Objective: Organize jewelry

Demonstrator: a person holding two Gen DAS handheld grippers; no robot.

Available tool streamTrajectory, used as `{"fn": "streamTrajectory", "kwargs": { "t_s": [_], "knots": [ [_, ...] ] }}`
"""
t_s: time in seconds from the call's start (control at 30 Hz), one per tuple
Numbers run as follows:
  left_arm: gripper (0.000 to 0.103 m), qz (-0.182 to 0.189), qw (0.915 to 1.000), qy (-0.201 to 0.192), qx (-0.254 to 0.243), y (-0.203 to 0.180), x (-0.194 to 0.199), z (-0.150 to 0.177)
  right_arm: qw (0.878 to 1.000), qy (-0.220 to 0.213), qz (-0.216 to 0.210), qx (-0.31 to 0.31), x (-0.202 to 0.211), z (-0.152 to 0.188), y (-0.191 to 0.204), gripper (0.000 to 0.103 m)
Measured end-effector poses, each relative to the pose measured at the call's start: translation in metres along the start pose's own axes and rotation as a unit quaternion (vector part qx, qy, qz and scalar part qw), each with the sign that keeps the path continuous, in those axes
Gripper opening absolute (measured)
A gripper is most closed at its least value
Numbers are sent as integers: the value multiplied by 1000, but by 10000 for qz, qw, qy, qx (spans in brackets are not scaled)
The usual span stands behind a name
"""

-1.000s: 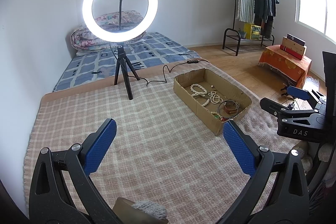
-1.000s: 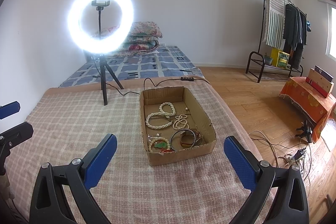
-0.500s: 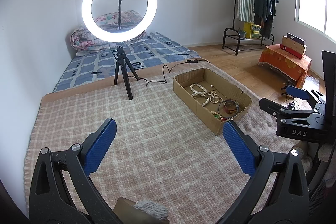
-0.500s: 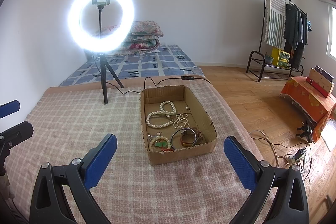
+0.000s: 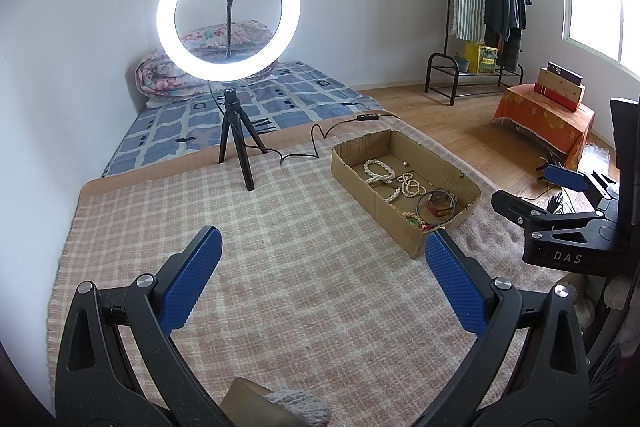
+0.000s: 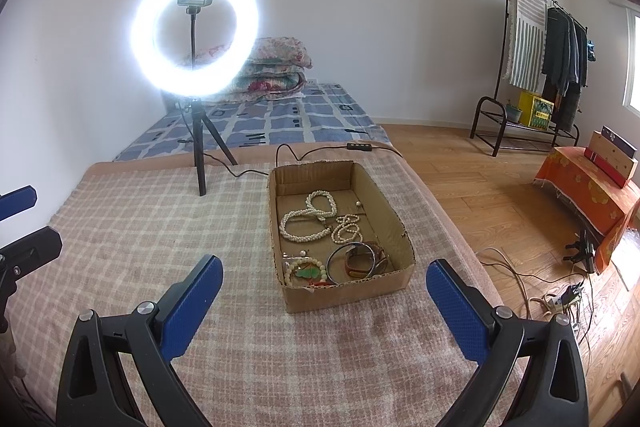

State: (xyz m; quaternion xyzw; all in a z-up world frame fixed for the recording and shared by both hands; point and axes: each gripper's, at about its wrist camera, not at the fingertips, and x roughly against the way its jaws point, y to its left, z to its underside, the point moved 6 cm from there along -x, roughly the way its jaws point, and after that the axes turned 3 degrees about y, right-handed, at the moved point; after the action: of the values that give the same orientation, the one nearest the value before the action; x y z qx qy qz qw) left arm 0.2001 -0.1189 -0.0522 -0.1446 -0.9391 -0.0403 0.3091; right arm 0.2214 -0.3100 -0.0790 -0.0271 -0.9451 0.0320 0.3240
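Observation:
A shallow cardboard box [image 6: 344, 293] lies on the checked blanket [image 6: 140, 239]. Inside it are a long pearl necklace [image 6: 308, 223], a smaller bead strand [image 6: 348, 229], a metal bangle [image 6: 334, 261], a brown leather band [image 6: 366, 261] and a beaded bracelet with green pieces [image 6: 308, 271]. My right gripper [image 6: 324, 267] hangs open just short of the box's near wall, holding nothing. My left gripper [image 5: 323, 239] is open over bare blanket, with the box [image 5: 392, 211] ahead to its right. Each gripper appears in the other's view: the right gripper [image 5: 528, 187] and the left gripper [image 6: 28, 221].
A lit ring light [image 5: 228, 13] on a small tripod [image 5: 236, 147] stands at the blanket's far side, and its cable [image 5: 304, 157] runs toward the box. Behind are a mattress [image 5: 280, 103], a clothes rack [image 5: 484, 27] and an orange-draped table [image 5: 544, 119]. Cables lie on the wood floor [image 6: 540, 291].
Both views have shifted only very slightly. The box and the jewelry have not moved, and nothing was taken hold of or let go.

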Motion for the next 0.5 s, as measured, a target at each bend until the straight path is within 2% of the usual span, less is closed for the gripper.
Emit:
{"fn": "streamTrajectory", "kwargs": {
  "t_s": [0.5],
  "knots": [
    [103, -12, 10000, -4, 2, -1, 1, 0, 10000, 16, -13, 7, -1, 1, 1, 103]
  ]
}}
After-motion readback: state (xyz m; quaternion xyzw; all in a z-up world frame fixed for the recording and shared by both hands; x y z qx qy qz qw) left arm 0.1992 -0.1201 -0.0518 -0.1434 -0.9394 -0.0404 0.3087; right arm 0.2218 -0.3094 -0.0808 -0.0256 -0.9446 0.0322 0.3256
